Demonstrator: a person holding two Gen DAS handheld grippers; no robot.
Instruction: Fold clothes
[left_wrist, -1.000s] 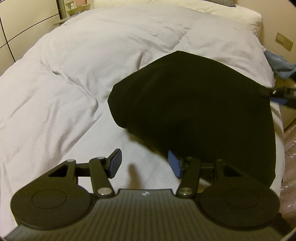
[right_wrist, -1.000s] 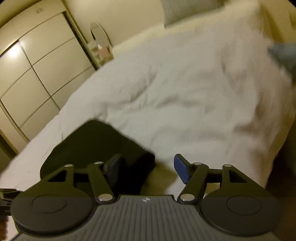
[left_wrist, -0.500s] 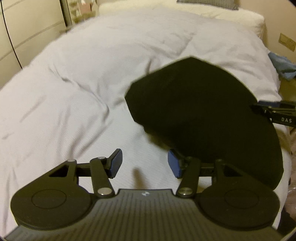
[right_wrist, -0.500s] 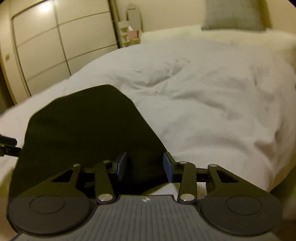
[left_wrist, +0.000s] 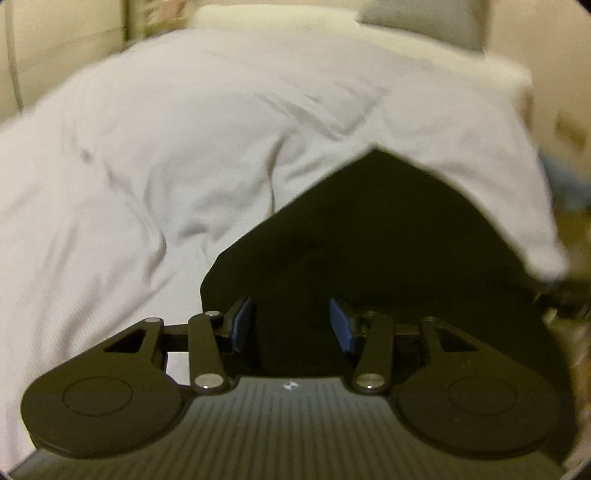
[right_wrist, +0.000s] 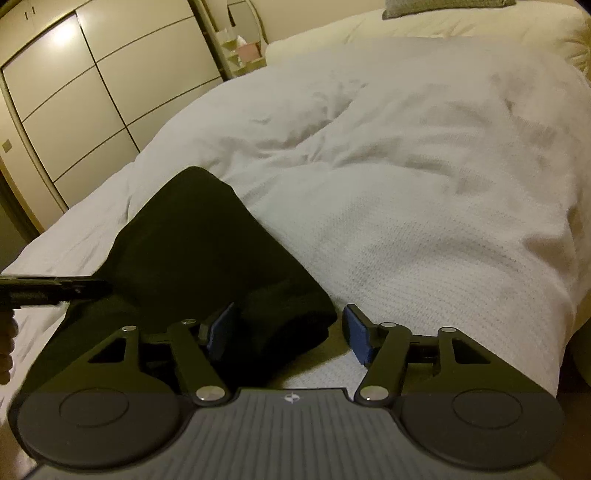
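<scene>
On a white duvet (right_wrist: 424, 221), a black garment (left_wrist: 388, 240) is lying flat as the left gripper (left_wrist: 291, 325) and right gripper (right_wrist: 286, 332), both open and empty, are straddling its near edge; pinching corners squarely should keep the fold even.

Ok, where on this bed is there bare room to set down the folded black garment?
The white textured duvet lies bare right of the black folded garment, up to the cream pillow. In the left wrist view it is also bare left of the garment. The near edge is crowded: both open grippers, left and right, sit at the garment.
</scene>
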